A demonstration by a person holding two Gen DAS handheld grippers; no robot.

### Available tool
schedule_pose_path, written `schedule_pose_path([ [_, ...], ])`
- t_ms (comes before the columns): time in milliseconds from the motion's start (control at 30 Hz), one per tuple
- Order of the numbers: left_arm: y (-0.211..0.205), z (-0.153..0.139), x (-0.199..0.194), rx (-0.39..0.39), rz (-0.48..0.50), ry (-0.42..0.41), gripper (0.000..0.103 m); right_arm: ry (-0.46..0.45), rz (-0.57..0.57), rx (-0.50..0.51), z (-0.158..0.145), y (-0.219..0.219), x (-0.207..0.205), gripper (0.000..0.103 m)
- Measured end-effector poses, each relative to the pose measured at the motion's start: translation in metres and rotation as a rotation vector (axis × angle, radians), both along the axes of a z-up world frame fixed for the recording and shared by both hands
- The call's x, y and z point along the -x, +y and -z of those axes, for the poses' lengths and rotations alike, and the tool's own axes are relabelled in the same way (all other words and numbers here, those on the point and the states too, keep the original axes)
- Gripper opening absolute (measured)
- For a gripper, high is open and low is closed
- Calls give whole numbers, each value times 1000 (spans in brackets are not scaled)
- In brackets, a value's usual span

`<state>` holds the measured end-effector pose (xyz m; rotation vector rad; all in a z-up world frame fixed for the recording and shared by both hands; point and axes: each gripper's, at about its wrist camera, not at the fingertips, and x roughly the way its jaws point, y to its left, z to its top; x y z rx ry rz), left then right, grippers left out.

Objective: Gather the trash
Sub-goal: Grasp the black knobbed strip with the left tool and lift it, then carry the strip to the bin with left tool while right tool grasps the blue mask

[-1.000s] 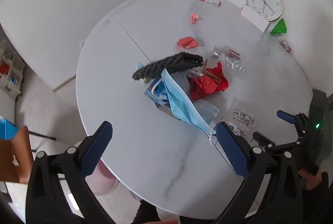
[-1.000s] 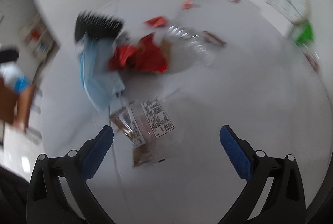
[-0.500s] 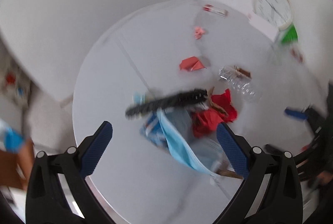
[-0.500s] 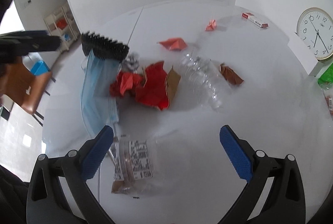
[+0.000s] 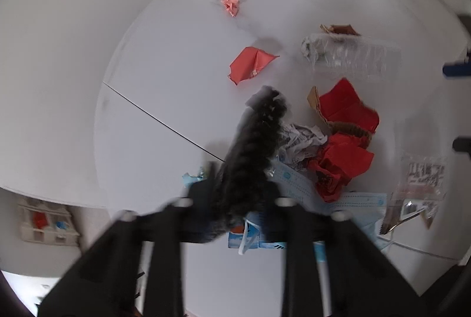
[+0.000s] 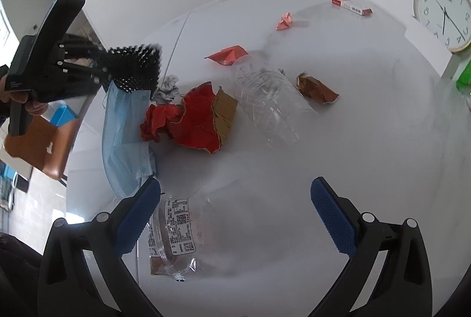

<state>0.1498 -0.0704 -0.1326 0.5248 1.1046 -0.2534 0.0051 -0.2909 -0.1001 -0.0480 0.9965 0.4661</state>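
Now left hand-held gripper (image 5: pixel 235 199) on comb (image 5: pixel 253 146)

Office-type rm: white table (image 6: pixel 323 140), wall clock (image 6: pixel 441 12)

Trash-strewn round white table (image 6: pixel 368 116)

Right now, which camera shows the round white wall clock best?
The right wrist view. There the round white wall clock shows nearly whole at the right edge, with its numbers and hands readable. In the left wrist view the clock is cut off past the top edge and I cannot make it out.
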Motion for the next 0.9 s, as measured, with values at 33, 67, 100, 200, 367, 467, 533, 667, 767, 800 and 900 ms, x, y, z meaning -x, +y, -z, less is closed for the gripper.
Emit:
schedule_pose_path([
  [33,4,-3,-2,24,-16,0,14,4,0,-10,0,0,0,101],
  [67,9,-10,-3,60,-42,-10,13,6,-3,-16,0,1,-1,101],
  [100,13,-15,-4,88,-62,-17,13,7,-7,-22,0,3,-1,101],
  [200,34,-37,-2,209,-160,-45,13,0,-36,-44,-3,15,0,97],
  [367,70,-73,13,319,-335,-142,13,-13,-120,-98,-11,57,5,88],
  [467,88,-84,34,319,-424,-200,13,-4,-167,-132,-10,92,10,82],
  [533,97,-84,49,313,-473,-216,13,-19,-175,-119,-7,115,10,76],
  [667,118,-82,90,325,-587,-221,13,1,-164,-63,8,153,-7,67],
  [767,132,-80,120,356,-663,-224,13,43,-182,-44,18,171,-16,51],
  [800,136,-80,130,357,-681,-228,13,61,-195,-39,21,176,-19,40],
  [900,148,-80,157,338,-713,-243,13,133,-202,-69,28,178,-23,9],
])
